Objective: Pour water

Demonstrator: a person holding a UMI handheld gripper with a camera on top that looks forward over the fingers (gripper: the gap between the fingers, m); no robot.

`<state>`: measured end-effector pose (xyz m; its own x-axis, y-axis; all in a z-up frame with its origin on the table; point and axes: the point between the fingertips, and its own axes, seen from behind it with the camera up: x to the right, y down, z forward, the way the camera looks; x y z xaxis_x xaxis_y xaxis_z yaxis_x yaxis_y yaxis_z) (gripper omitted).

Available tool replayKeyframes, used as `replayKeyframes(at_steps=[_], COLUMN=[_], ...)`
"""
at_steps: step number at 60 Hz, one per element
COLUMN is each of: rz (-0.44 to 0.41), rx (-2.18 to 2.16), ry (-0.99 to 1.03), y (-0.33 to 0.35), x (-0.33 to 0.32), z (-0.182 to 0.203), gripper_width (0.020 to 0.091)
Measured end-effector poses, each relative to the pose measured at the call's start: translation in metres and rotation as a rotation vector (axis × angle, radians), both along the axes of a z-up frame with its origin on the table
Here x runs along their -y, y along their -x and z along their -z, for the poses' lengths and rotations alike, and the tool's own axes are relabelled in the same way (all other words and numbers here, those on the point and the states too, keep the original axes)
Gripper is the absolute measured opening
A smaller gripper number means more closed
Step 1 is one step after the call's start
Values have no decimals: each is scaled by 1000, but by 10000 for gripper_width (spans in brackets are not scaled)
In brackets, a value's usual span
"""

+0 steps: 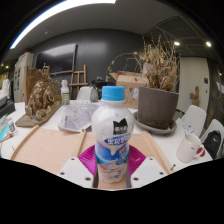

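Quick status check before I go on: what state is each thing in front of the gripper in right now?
White plastic bottle with blue cap: upright, capped, held between the fingers.
Gripper: shut on the bottle.
Grey plant pot with dried branches: upright on the table, beyond the bottle.

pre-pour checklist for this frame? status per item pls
1. Bottle held: ok. It stands upright between the fingers with the pink pads against its sides; gripper looks shut on it.
2. Blue cap: not ok, on the bottle, so nothing can pour yet.
3. Fill level: cannot tell, white label and body hide the contents.
4. Receiving vessel: cannot tell. A white cup stands to the right on the table; whether it is the target or empty is not visible.
5. Path toward the cup: ok, bare table between bottle and cup.
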<state>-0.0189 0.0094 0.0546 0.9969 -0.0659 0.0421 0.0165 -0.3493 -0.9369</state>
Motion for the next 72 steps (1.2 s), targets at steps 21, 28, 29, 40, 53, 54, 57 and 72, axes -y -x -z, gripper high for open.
replayKeyframes(at_steps=[21,28,29,40,53,54,57,72], rz=[31,65,75,172,237,243,240,166], rx=[-660,-1112,-1169,-1681,-2054,-2059,-2062,-2014], ry=[-82,-118,-124,-147,-120,-117,-102,-4], y=[-18,-49,-55,-112,-155,-157,-160,-156], x=[-2,-9,-9,-18,-21,-21,-20,-20], z=[-99,-132,-135,-134,-112,-109,-105,-123], gripper_width=[358,355,356,358,356,358,358,356])
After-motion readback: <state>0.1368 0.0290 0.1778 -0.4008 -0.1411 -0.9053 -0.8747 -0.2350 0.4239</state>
